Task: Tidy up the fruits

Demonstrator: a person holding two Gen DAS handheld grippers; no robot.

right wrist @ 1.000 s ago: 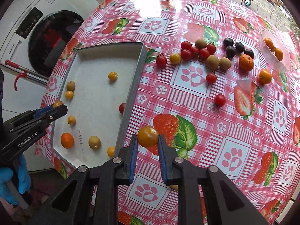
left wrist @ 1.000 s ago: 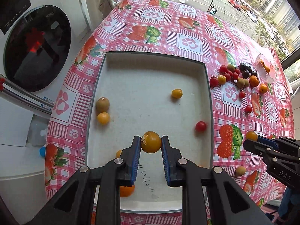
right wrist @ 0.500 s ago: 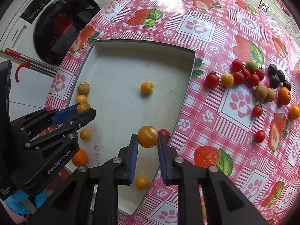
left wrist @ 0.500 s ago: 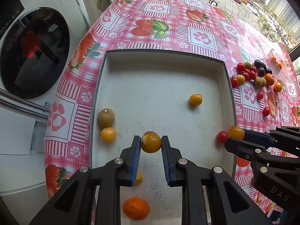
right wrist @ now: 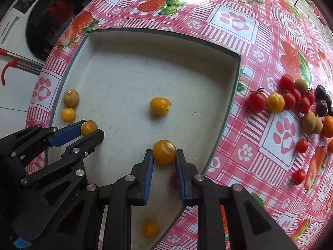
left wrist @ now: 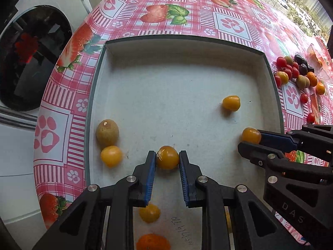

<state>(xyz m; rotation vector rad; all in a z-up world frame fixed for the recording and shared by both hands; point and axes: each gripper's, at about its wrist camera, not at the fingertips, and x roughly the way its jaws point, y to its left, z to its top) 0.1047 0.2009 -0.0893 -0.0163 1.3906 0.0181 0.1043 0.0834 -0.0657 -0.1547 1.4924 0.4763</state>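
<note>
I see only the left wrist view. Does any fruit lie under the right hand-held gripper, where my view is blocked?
Observer: Yes. A red tomato lies in the tray under the right hand-held gripper, half hidden between its fingers.
Operator: Is anything closer to the near edge?
Observer: One small yellow fruit lies there, below the same fingers.
Operator: What is beside the washing machine?
Observer: A pole with a red hook.

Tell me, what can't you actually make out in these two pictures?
- Left wrist view: orange mandarin cut off by the bottom edge.
- Right wrist view: small red fruit mostly hidden behind the right gripper.
- Left wrist view: handwriting on the grey tray, upside down and unreadable.
</note>
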